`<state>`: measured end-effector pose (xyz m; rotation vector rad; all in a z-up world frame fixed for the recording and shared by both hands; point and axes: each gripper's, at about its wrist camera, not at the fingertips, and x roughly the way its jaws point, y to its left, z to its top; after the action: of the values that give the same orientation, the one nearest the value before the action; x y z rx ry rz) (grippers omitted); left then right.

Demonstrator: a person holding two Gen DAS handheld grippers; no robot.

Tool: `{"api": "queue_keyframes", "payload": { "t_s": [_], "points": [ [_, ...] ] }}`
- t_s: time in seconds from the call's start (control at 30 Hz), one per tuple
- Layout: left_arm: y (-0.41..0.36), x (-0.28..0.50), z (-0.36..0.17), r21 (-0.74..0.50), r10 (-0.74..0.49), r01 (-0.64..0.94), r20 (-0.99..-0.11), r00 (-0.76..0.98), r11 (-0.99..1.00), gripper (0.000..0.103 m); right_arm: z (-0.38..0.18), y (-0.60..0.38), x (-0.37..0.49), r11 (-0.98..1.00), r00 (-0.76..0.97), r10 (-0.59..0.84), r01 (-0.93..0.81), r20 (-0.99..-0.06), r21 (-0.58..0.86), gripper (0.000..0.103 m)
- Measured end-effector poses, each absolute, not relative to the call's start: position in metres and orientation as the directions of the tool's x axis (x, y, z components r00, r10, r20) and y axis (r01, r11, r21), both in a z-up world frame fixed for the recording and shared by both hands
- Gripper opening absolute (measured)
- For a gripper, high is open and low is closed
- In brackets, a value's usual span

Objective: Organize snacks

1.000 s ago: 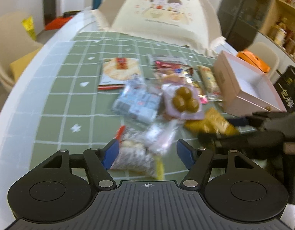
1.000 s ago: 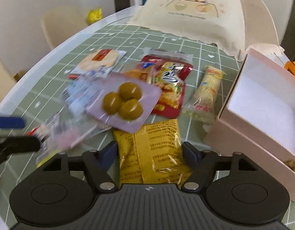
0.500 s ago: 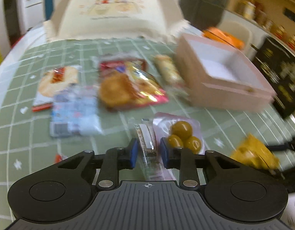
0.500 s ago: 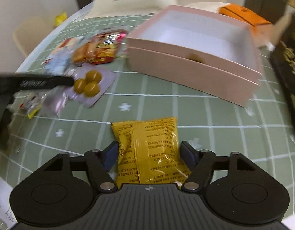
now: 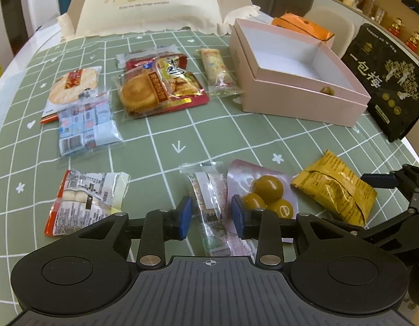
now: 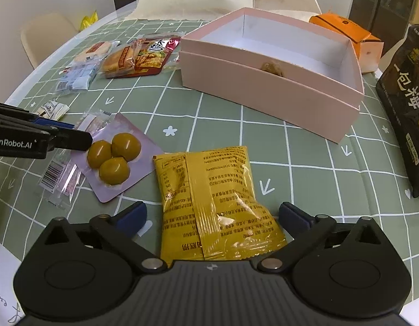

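My left gripper [image 5: 210, 213] stands open around a clear-wrapped snack bar [image 5: 209, 203] that lies on the green checked tablecloth. A pink pack with three yellow-green balls [image 5: 266, 193] lies just right of it. My right gripper [image 6: 212, 216] is open with a yellow snack packet [image 6: 212, 201] lying between its fingers on the cloth. The open pink box [image 6: 272, 73] stands beyond, with one small brown item inside. The left gripper [image 6: 54, 138] shows at the left edge of the right wrist view.
More snack packs lie at the back left: a rice cracker pack [image 5: 73, 84], a blue pack [image 5: 87, 125], a red pack [image 5: 165, 84], a long bar [image 5: 217, 70]. A white-red pack [image 5: 84, 201] lies near left. A black bag [image 5: 386, 81] and an orange box [image 5: 304, 27] are at the right.
Both grippers have come to rest. The left gripper's fingers, close on the clear bar half a second ago, now stand wider apart. The yellow packet still lies between the right fingers.
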<state>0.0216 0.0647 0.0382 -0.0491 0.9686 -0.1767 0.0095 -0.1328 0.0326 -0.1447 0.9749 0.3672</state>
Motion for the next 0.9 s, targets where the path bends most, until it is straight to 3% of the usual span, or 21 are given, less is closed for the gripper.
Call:
{"api": "queue_keyframes", "payload": {
  "t_s": [0.17, 0.27, 0.5, 0.57, 0.67, 0.73, 0.9],
  "points": [
    [0.072, 0.022, 0.035, -0.142, -0.171, 0.094, -0.821, 0.544, 0.985, 0.05, 0.032, -0.134, 0.004, 0.936, 0.52, 0.232, -0.35, -0.822, 0.043, 0.103],
    [0.077, 0.022, 0.035, -0.144, -0.157, 0.067, -0.821, 0.548, 0.987, 0.051, 0.032, -0.133, 0.003, 0.941, 0.523, 0.224, -0.336, -0.822, 0.042, 0.103],
    [0.093, 0.022, 0.036, -0.13, -0.114, 0.012, -0.821, 0.56, 0.991, 0.051, 0.031, -0.131, 0.003, 0.951, 0.524, 0.202, -0.306, -0.828, 0.039, 0.103],
    [0.099, 0.02, 0.04, -0.155, -0.133, 0.009, -0.818, 0.559, 0.988, 0.046, 0.031, -0.13, 0.002, 0.954, 0.529, 0.192, -0.298, -0.827, 0.031, 0.103],
    [0.126, 0.012, 0.057, -0.192, -0.132, -0.029, -0.77, 0.624, 0.981, 0.047, 0.032, -0.129, 0.006, 0.945, 0.498, 0.198, -0.327, -0.844, 0.029, 0.103],
    [0.152, 0.01, 0.064, -0.181, -0.076, -0.094, -0.749, 0.658, 0.979, 0.046, 0.038, -0.129, 0.009, 0.94, 0.463, 0.207, -0.34, -0.862, 0.043, 0.096],
    [0.201, 0.021, 0.051, -0.201, -0.055, -0.16, -0.769, 0.637, 0.966, 0.046, 0.07, -0.107, 0.002, 0.907, 0.488, 0.312, -0.41, -0.815, 0.101, 0.096]
  ]
}}
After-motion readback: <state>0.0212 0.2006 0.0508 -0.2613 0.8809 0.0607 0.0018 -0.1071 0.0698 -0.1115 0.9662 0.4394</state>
